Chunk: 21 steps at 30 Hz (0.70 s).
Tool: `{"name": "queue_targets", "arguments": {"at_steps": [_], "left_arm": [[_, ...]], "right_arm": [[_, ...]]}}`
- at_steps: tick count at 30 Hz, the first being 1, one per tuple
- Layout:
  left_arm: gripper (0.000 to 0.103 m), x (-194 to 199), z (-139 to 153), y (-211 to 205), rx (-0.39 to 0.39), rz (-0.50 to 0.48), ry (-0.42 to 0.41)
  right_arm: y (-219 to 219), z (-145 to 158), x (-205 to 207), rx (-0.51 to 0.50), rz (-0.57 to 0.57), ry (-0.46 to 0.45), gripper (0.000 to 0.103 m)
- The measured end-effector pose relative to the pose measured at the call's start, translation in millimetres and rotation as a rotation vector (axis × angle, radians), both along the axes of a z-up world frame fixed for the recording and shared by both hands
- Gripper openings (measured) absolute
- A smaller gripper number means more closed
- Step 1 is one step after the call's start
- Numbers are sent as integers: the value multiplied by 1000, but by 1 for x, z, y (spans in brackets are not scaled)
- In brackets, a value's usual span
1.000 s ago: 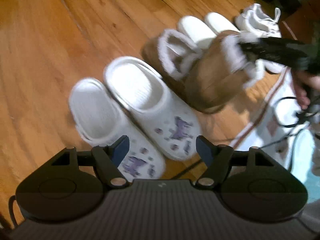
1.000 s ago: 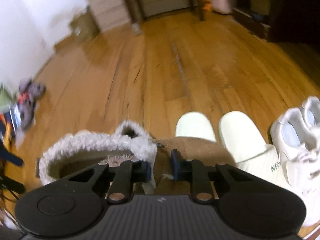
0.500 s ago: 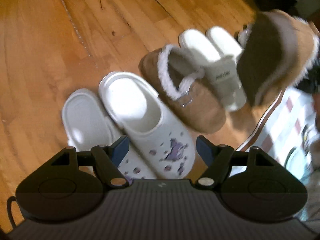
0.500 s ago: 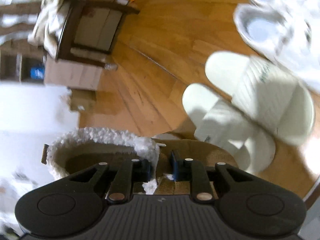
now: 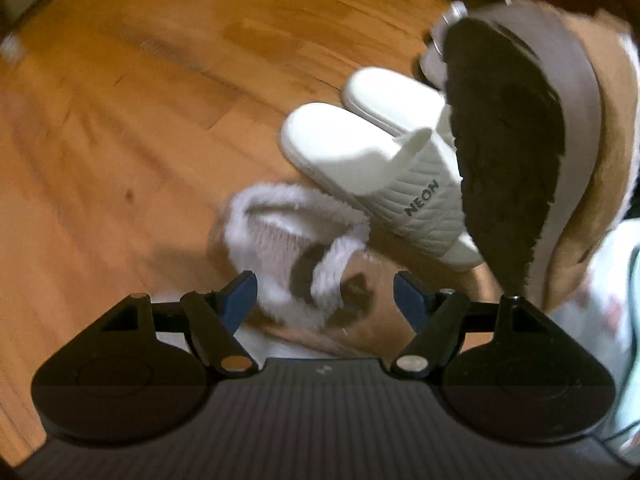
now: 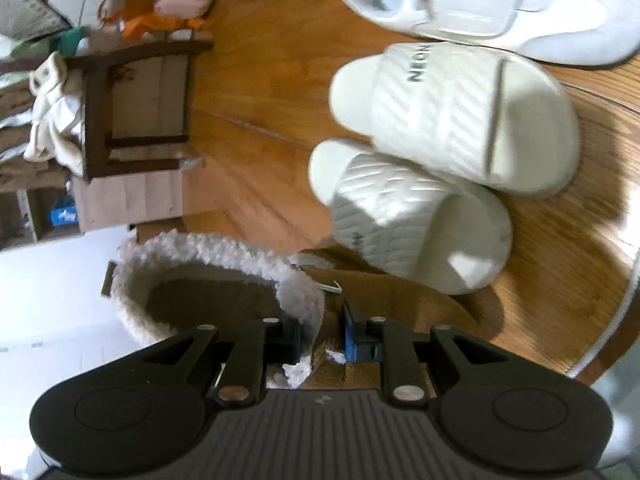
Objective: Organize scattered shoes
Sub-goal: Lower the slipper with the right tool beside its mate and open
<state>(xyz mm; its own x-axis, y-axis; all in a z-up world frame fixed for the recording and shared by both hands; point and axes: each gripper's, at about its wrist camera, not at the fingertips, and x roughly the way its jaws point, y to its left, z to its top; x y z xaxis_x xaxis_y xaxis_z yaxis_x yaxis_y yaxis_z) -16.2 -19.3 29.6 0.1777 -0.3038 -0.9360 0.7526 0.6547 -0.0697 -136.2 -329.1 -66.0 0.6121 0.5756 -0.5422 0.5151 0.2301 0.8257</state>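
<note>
My right gripper (image 6: 322,330) is shut on the fleece collar of a brown fur-lined slipper (image 6: 224,296) and holds it in the air, tilted. In the left wrist view this slipper (image 5: 520,160) hangs sole-out at the right. Its mate (image 5: 304,264) lies on the wood floor just ahead of my left gripper (image 5: 324,296), which is open and empty above it. Two white NEON slides (image 5: 380,168) lie side by side beyond it; they also show in the right wrist view (image 6: 440,152). A white sneaker (image 6: 480,4) lies past them.
A wooden stool (image 6: 140,108) with clothes and a cardboard box (image 6: 128,196) stand far across the floor. A pale rug edge (image 5: 612,300) lies at the right. Bare wood floor (image 5: 120,120) stretches to the left.
My right gripper has lifted and rolled the brown slipper up over the slides. My left gripper has moved forward past the white clogs to above the other brown slipper.
</note>
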Motion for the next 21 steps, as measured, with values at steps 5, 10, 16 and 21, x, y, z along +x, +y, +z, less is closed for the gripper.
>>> {"name": "queue_targets", "arguments": {"at_steps": [5,10,16,21], "left_arm": [[68,13,-40,-18,12,-26,127],[40,11,-54,-1,-12,151,292],[37,-19,-39,26,32,117,257],[37,-49,-33,54,80,82,236]], "right_arm": [[-3,-2,2,-52,-21,10,19],[-1,-2,8,-91,8,9,19],[18,10,20,-192,68,-8,19],[38,19,30,-252,121,-21,19]]}}
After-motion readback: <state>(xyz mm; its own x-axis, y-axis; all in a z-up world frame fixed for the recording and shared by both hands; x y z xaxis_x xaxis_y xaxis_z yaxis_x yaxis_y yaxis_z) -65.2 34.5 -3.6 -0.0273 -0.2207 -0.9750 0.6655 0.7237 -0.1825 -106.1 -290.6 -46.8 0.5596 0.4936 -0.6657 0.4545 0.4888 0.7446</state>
